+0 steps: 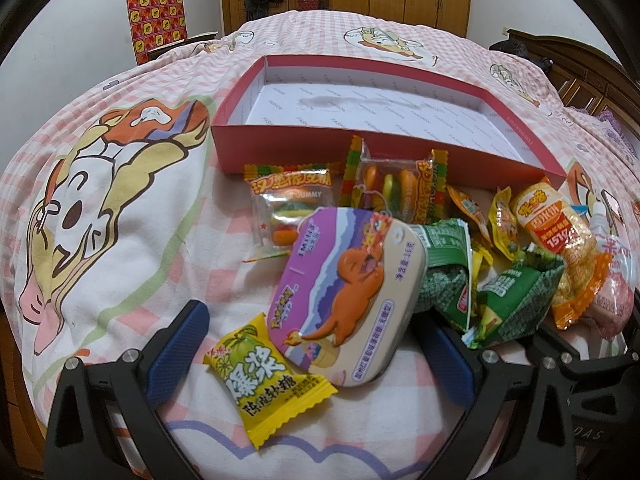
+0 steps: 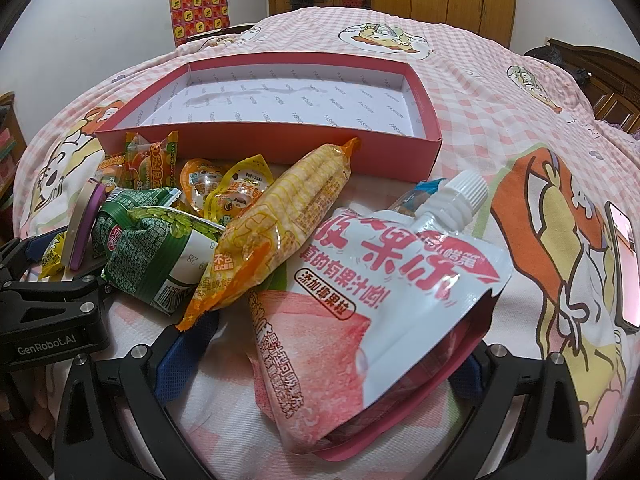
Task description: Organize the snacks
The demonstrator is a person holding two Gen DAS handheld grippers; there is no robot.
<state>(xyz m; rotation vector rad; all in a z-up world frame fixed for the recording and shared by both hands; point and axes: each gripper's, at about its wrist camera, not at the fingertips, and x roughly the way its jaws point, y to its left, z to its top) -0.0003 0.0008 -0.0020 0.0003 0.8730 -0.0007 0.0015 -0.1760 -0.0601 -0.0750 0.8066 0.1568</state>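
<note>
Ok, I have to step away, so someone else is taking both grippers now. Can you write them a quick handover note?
Left gripper: jaws open, straddling the purple mint tin and yellow candy; nothing gripped.
Right gripper: jaws open around the pink juice pouch; not clamped.
Red box sits on the bed beyond the pile, empty.
All snacks are still outside it: gummy packs, green packets, corn snack bag, jelly cups.
Done: nothing boxed. Left: move everything into the box.
</note>
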